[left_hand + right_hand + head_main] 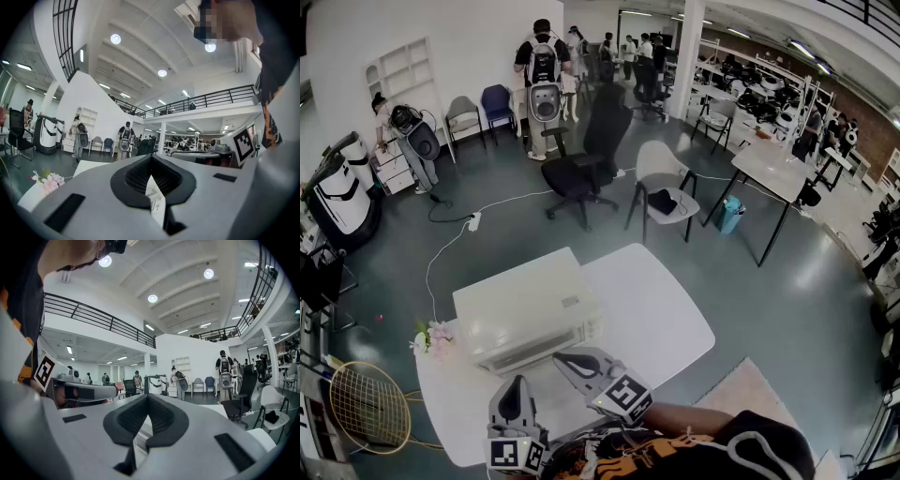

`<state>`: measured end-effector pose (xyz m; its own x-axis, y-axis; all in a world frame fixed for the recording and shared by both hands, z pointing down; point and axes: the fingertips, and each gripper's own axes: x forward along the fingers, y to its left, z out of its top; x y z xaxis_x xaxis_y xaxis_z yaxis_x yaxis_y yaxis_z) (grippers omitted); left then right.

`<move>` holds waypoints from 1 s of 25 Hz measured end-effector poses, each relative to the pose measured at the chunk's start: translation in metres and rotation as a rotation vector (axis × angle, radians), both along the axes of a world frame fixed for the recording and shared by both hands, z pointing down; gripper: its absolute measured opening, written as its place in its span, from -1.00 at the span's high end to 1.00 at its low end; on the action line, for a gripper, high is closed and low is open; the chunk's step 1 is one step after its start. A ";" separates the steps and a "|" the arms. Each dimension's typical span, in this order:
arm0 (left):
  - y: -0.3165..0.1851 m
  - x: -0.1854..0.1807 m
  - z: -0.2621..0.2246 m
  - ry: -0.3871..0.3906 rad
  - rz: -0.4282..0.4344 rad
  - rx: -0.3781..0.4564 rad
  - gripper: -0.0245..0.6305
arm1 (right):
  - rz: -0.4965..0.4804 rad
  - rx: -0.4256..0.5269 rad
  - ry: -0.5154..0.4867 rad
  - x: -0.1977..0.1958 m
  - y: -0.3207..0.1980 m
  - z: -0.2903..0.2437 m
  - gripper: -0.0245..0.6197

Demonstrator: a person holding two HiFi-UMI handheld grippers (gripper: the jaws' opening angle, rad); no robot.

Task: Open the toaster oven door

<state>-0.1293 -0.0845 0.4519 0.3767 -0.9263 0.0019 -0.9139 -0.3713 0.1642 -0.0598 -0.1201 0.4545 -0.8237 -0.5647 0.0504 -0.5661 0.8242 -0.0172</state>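
The white toaster oven (530,314) sits on a white table (666,309), its front face toward me and its door up against the body. My left gripper (517,389) hovers over the table's near edge, just in front of the oven's left half, jaws shut on nothing. My right gripper (567,358) points at the oven's lower front edge from close by, also shut and empty. In the left gripper view, the left gripper (151,157) shows its black pads meeting at the tip. The right gripper view shows the same for the right gripper (148,396). Neither gripper touches the oven.
Pink flowers (431,339) lie on the table left of the oven. A badminton racket (366,408) rests on the floor at the lower left. A black office chair (581,173) and a white chair (661,187) stand beyond the table. People stand far back.
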 end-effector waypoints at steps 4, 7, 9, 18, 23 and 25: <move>0.003 -0.002 0.003 0.001 0.002 -0.005 0.86 | -0.002 0.003 0.005 -0.002 0.003 0.002 0.89; 0.003 0.000 0.003 0.000 0.006 -0.006 0.86 | -0.001 0.004 0.007 -0.001 0.003 0.002 0.89; 0.003 0.002 0.002 -0.001 0.008 -0.006 0.86 | -0.002 0.006 0.008 0.000 0.003 0.001 0.89; -0.010 -0.008 0.022 -0.194 0.050 -0.037 0.86 | 0.005 -0.020 -0.033 0.007 0.000 0.006 0.88; -0.029 -0.024 0.065 -0.459 0.152 -0.132 0.86 | 0.023 -0.050 -0.039 0.012 -0.006 0.010 0.88; -0.033 -0.028 0.080 -0.513 0.201 -0.163 0.86 | 0.031 -0.053 -0.037 0.012 -0.007 0.010 0.88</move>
<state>-0.1573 -0.1175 0.5315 0.4582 -0.8093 0.3676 -0.8058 -0.5527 -0.2124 -0.0481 -0.1271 0.4644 -0.8080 -0.5870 0.0506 -0.5892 0.8039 -0.0815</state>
